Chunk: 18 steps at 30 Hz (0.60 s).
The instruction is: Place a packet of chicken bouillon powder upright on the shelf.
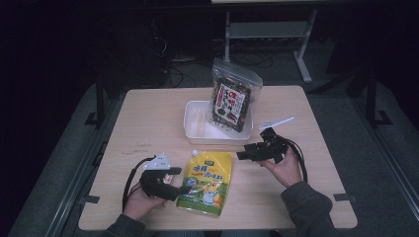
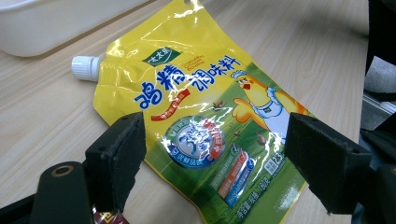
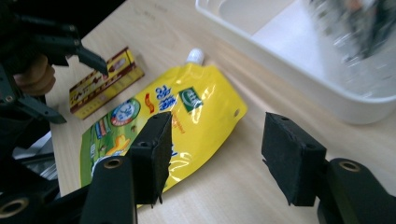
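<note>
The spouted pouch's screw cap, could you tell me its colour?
White; the screw cap shows best in the left gripper view.

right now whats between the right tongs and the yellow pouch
Only bare wooden table. In the right gripper view the right tongs stand open above the yellow pouch's edge, nothing between the pads; the high view also shows bare table between them.

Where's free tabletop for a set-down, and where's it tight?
Free: the far-left corner, left of the tub, and the near-right corner, right of the right claw. Tight: the centre, where the yellow pouch lies between both claws just below the tub holding the snack bag; the left claw is at the pouch's edge.
</note>
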{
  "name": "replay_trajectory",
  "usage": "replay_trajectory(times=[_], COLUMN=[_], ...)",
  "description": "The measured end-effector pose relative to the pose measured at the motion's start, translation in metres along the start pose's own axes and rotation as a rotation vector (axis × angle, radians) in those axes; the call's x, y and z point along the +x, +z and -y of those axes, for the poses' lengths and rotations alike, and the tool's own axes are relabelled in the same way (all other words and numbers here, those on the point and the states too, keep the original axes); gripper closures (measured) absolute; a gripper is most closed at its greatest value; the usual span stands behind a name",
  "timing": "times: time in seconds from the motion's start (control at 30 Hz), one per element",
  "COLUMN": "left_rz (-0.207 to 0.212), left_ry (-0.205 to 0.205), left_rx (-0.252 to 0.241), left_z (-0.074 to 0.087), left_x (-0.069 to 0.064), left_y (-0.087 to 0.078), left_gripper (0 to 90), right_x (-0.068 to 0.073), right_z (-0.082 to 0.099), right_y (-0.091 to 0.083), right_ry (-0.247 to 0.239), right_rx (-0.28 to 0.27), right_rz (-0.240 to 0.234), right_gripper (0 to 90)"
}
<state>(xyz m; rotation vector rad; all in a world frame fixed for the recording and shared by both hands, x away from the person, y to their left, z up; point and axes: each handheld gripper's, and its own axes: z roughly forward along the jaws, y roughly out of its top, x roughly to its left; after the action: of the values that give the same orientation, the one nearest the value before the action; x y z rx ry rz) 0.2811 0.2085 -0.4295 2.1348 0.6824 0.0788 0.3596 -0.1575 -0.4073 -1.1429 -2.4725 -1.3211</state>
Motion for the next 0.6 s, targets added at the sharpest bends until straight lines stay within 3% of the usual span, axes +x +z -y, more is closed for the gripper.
replay_trajectory(times=[0.37,0.6], left_rz=[-0.006,-0.006], left_ry=[0.005,0.005], left_rx=[0.011,0.01], left_z=[-0.001,-0.001], left_x=[0.0,0.0], left_y=[0.001,0.001], left_gripper=[20.1,20.2], right_x=[-0.004,-0.007], right_z=[0.001,0.002], right_y=[0.042,0.061], right_ry=[0.067,0.094], right_rx=[0.123,0.166], right_rz=[-0.005,-0.008], right_gripper=[48.4,54.4])
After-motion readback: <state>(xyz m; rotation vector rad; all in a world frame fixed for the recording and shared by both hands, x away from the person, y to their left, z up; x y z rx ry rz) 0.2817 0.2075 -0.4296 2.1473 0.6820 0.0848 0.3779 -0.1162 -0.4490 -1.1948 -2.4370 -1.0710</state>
